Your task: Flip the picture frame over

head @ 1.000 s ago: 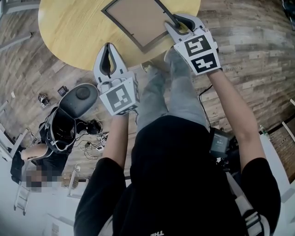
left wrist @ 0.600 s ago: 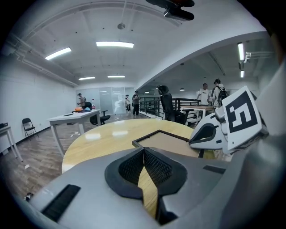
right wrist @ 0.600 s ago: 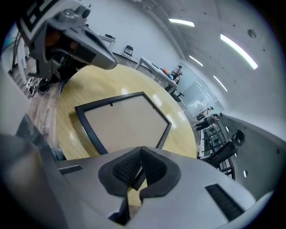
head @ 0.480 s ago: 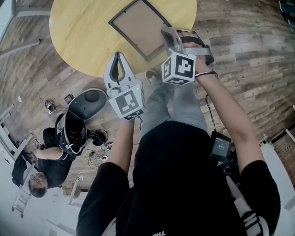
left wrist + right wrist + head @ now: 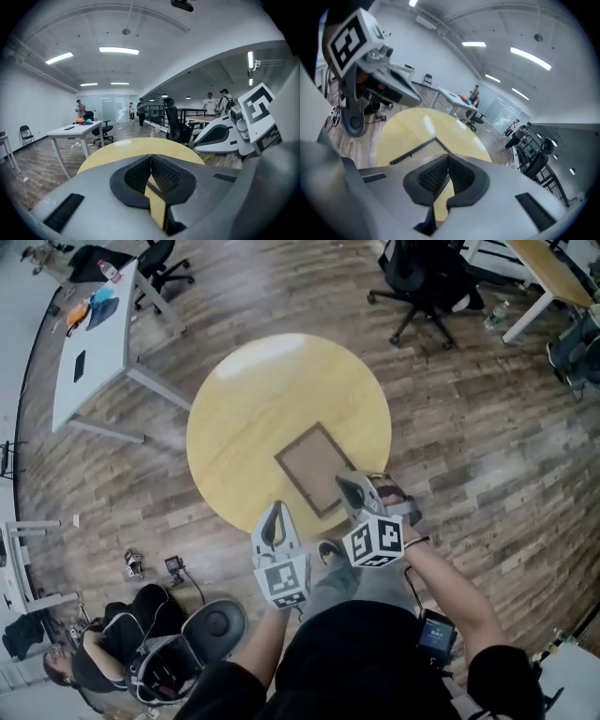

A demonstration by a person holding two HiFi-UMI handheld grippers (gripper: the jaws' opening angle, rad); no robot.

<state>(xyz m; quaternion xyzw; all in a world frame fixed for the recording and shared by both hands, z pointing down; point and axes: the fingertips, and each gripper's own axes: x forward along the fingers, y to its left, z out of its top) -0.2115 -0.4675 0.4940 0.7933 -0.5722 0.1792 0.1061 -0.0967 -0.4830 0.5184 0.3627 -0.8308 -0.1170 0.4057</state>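
The picture frame (image 5: 314, 465) lies flat on the round yellow table (image 5: 244, 409), brown backing up inside a dark border. Its near corner also shows in the right gripper view, the frame (image 5: 412, 151) just beyond the jaws. My right gripper (image 5: 347, 486) hangs above the frame's near right edge, rolled onto its side, shut with nothing between the pads (image 5: 449, 165). My left gripper (image 5: 275, 509) hovers over the table's near edge to the left of the frame, shut and empty, its pads (image 5: 151, 164) meeting. Neither gripper touches the frame.
A white desk (image 5: 94, 334) stands at the far left and a black office chair (image 5: 422, 277) at the far right. A person (image 5: 89, 662) sits on the wooden floor at the lower left beside a grey stool (image 5: 211, 624) and loose gear (image 5: 150, 563).
The right gripper has left the frame's near corner, rolled onto its side, shut and risen. The left gripper has risen too. The head view now takes in the whole table; the frame has not moved.
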